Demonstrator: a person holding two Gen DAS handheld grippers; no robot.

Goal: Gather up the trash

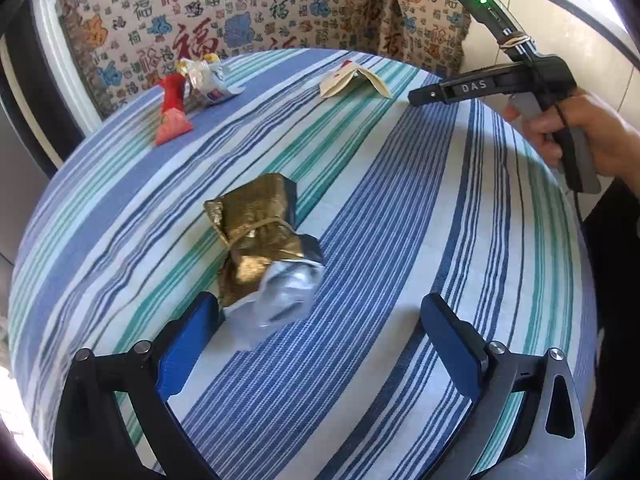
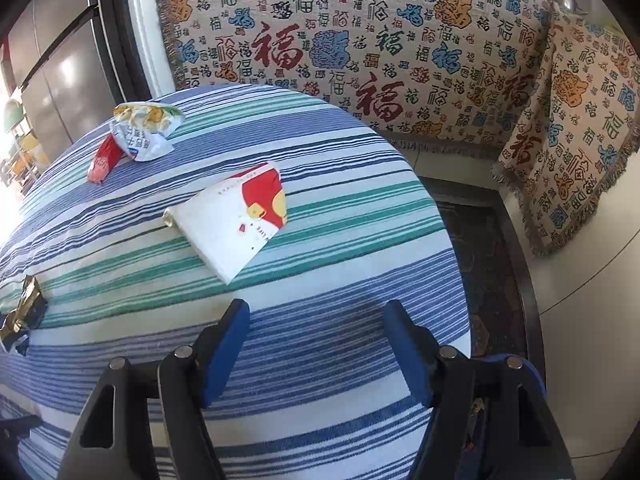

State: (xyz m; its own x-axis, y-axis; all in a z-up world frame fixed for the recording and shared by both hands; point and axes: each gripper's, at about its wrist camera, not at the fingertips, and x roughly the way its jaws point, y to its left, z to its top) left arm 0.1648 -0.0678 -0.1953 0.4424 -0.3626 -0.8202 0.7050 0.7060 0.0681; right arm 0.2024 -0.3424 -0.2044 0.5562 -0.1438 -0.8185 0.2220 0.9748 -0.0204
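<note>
A crumpled gold and silver foil wrapper [image 1: 260,236] lies on the striped tablecloth [image 1: 400,220], its silver end just in front of the left finger of my left gripper [image 1: 320,304]. That gripper is open and holds nothing. My right gripper [image 2: 316,312] is open too, with only cloth between its fingers. A white and red packet [image 2: 236,216] lies just beyond it. At the far left a red wrapper [image 2: 105,160] and a white snack bag [image 2: 146,130] lie together. The left wrist view shows a hand holding the right gripper [image 1: 424,96] near that packet [image 1: 354,80].
The round table's edge [image 2: 452,240] curves close on the right, with dark floor [image 2: 488,280] below it. A bench draped in patterned fabric [image 2: 360,40] wraps around the back and right. The gold wrapper [image 2: 24,312] shows at the right wrist view's left edge.
</note>
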